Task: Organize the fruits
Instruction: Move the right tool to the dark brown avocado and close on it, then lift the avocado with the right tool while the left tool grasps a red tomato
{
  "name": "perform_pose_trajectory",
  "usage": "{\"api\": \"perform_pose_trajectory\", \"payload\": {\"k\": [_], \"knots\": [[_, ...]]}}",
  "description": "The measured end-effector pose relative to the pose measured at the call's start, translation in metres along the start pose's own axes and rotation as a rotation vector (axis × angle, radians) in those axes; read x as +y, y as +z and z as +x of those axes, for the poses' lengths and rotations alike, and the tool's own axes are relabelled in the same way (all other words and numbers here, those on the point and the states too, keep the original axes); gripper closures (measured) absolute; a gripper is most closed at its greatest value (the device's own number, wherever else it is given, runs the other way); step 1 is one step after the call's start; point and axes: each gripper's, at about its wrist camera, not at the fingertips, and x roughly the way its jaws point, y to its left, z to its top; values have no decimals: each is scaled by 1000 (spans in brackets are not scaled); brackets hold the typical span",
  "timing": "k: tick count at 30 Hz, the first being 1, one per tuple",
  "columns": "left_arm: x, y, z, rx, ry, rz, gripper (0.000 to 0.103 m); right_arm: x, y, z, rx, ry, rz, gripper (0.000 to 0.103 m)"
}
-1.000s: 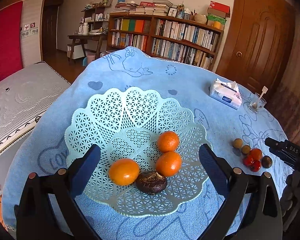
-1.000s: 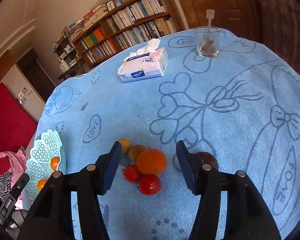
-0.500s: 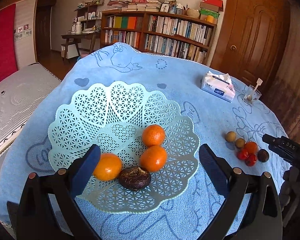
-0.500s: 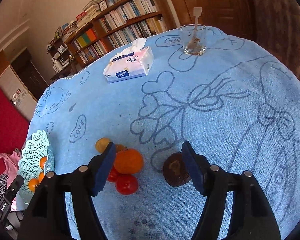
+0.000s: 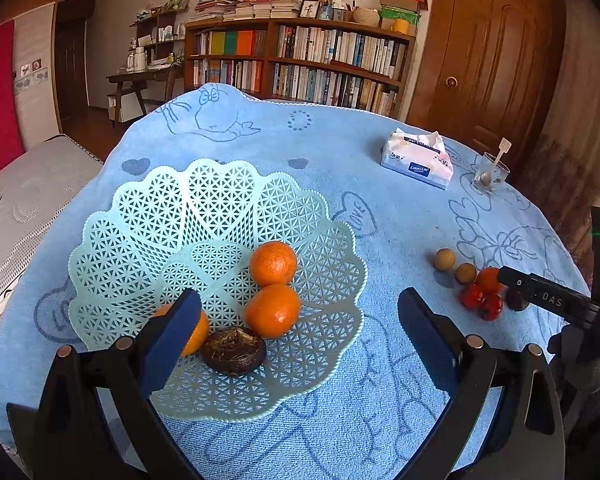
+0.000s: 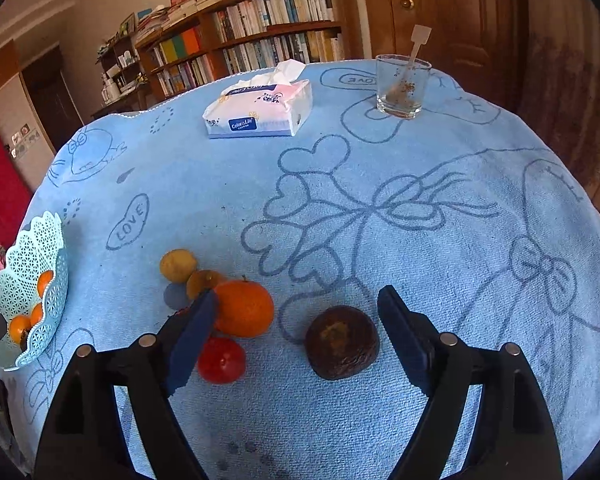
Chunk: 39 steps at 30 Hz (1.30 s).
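A pale green lattice basket (image 5: 220,208) on the blue cloth holds three oranges (image 5: 273,263) and a dark brown wrinkled fruit (image 5: 234,349). My left gripper (image 5: 300,320) hangs open over the basket's near side, nothing between its fingers. In the right wrist view a second dark brown fruit (image 6: 342,342) lies on the cloth between the open fingers of my right gripper (image 6: 296,320). Just left of it sit an orange (image 6: 244,308), a red tomato (image 6: 221,360) and two small yellowish fruits (image 6: 178,265). The basket (image 6: 32,280) shows at the far left edge.
A tissue pack (image 6: 260,110) and a glass with a stirrer (image 6: 402,86) stand at the back of the round table. A bookcase (image 5: 300,64) and a wooden door (image 5: 492,60) lie behind. A grey mattress (image 5: 24,184) sits left of the table.
My right gripper has moved right and closer, from around the orange to around the dark brown fruit. The left gripper's view has drifted right; the basket now sits further left.
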Motion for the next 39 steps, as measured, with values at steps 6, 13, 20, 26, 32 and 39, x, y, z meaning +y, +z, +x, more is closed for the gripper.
{"api": "perform_pose_trajectory", "payload": {"k": [6,13,20,26,32,39], "knots": [[-14,1,2,5,-11,23,3,-35,3,-4,-12,-43,104,22],[-40,-1,8,21,-40,75,3,-45,-1,-13,-22,40,112,22],[-60,-5,15,44,-61,115,3,-38,-12,-9,28,71,28,23],[-74,-8,21,59,-72,135,3,-33,-16,3,74,78,-14,35],[-85,-9,24,70,-80,150,3,-19,-15,11,89,73,-101,48],[-98,-13,27,83,-86,180,3,-28,-14,5,78,84,-76,64]]}}
